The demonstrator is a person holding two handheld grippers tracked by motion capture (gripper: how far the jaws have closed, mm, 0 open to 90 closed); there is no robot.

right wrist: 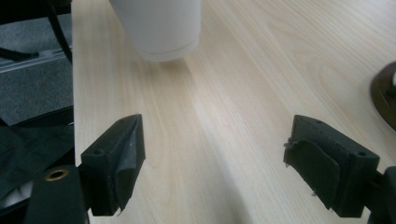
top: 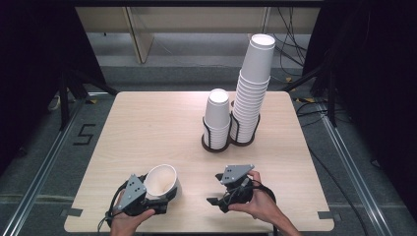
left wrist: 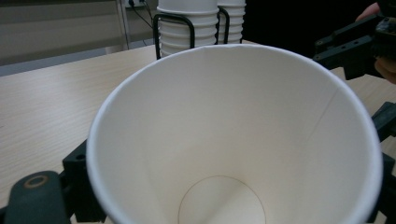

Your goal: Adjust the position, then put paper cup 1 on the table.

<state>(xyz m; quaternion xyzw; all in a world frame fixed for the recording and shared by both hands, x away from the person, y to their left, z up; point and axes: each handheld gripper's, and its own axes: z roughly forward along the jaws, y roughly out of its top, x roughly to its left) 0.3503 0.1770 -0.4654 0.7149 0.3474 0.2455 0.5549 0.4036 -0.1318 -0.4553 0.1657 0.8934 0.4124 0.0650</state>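
Two hand-held grippers work low over a pale wooden table (top: 147, 123). The left gripper (top: 156, 199) has its jaws pressed against the sides of a white paper cup (top: 162, 181), which sits tilted between them with its open mouth turned up and back toward that gripper's own camera; the cup's base and inner seam show clearly in the left gripper view (left wrist: 233, 140). Just to that cup's other side, the right gripper (top: 215, 189) has its jaws spread wide and holds nothing, bare tabletop between its pads (right wrist: 121, 163). Farther ahead of both grippers, two stacks of white cups (top: 253, 86) stand in a black wire holder (top: 216, 142), the right stack much taller and leaning.
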